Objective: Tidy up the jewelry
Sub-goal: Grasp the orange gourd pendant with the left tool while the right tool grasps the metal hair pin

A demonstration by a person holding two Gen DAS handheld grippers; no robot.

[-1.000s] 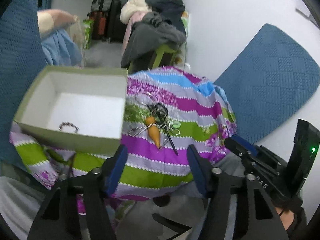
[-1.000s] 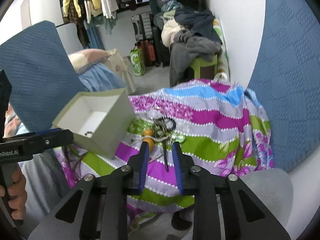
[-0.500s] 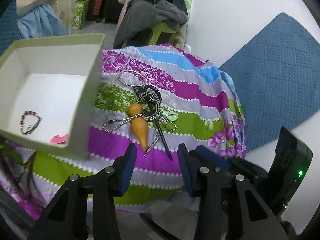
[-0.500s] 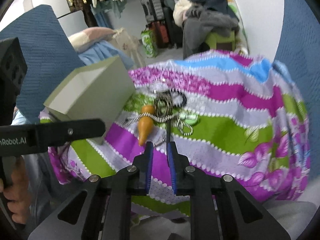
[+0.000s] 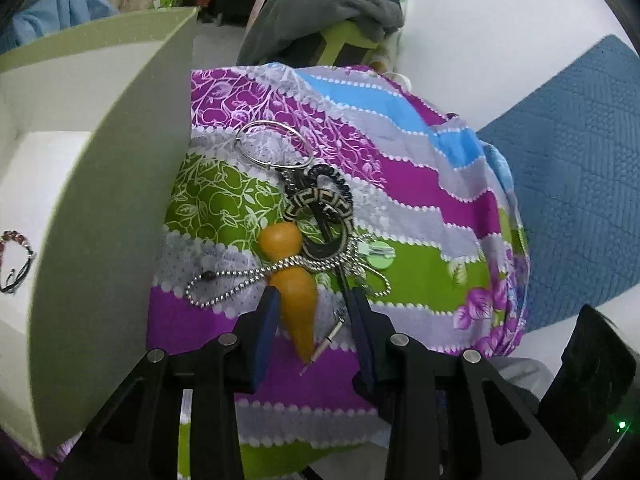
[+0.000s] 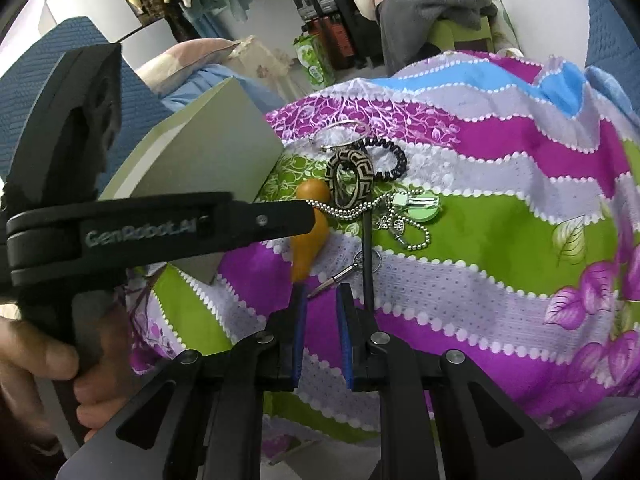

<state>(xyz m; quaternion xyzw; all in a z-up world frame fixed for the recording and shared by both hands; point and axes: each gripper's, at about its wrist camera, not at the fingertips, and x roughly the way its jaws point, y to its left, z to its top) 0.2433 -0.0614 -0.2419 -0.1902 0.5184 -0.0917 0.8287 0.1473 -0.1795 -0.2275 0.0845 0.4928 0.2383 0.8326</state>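
Left wrist view: my left gripper (image 5: pixel 314 320) sits low over the jewelry pile on the striped cloth (image 5: pixel 420 208), its fingers having just been closing around the orange pendant (image 5: pixel 294 284) without pressing it. My right gripper (image 6: pixel 322 324) is nearly closed on nothing, just short of a small pin (image 6: pixel 336 276). The green box (image 5: pixel 108 200) holds a bracelet (image 5: pixel 16 260).

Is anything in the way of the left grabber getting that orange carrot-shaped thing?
Nothing stands between them. The left gripper already straddles the orange carrot-shaped pendant, its jaws having just been closing, not yet pressing. But a silver ball chain lies across the pendant and may drag along.
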